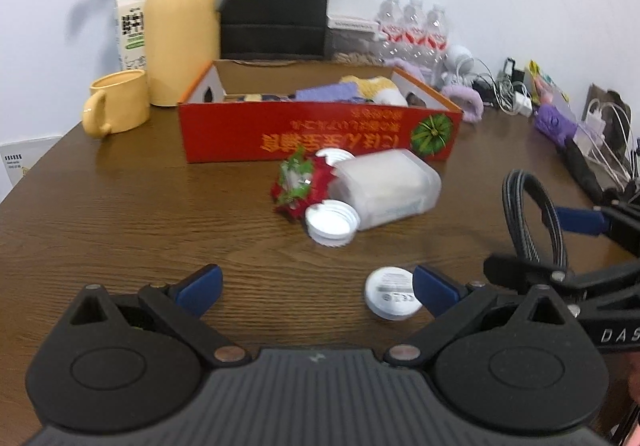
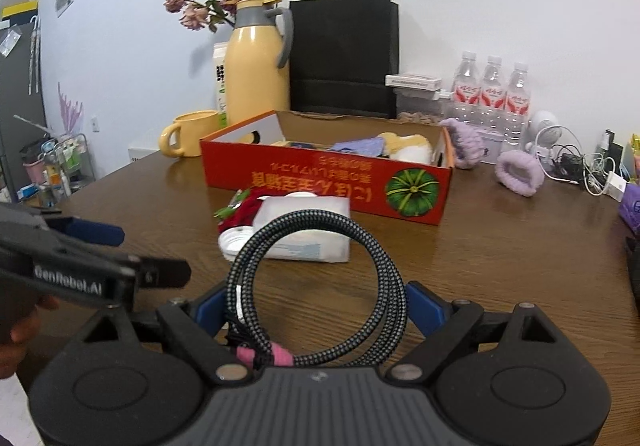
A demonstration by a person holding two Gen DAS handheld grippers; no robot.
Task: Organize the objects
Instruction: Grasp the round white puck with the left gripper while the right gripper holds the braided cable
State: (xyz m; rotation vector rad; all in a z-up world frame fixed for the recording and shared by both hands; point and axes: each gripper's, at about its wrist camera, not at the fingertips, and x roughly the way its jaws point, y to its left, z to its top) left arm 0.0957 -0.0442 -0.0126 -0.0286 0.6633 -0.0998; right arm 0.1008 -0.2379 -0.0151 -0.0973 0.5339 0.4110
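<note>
From my left wrist, my left tool (image 1: 316, 288) hangs spread wide over the brown table (image 1: 120, 213), nothing between its blue pads; a small white round disc (image 1: 394, 294) lies just beside the right-hand pad. Ahead, a clear plastic container (image 1: 390, 187) lies on its side with two white caps (image 1: 332, 224) and a red-and-green wrapper (image 1: 300, 183) against it, all just in front of the red cardboard box (image 1: 320, 133) that holds soft cloths. A yellow mug (image 1: 116, 105) and yellow jug (image 1: 184, 29) stand left of the box. At the right edge my right tool (image 1: 576, 246) carries the coiled cable (image 1: 536, 221). Over to my right wrist: my right tool (image 2: 316, 306) grips the black braided cable (image 2: 316, 286), the loop standing upright between the blue pads, a pink tie at its base near the tool's body. Beyond the coil lies the plastic container (image 2: 308, 226), then the red box (image 2: 328, 185). My left tool (image 2: 100, 246) pokes in from the left.
</note>
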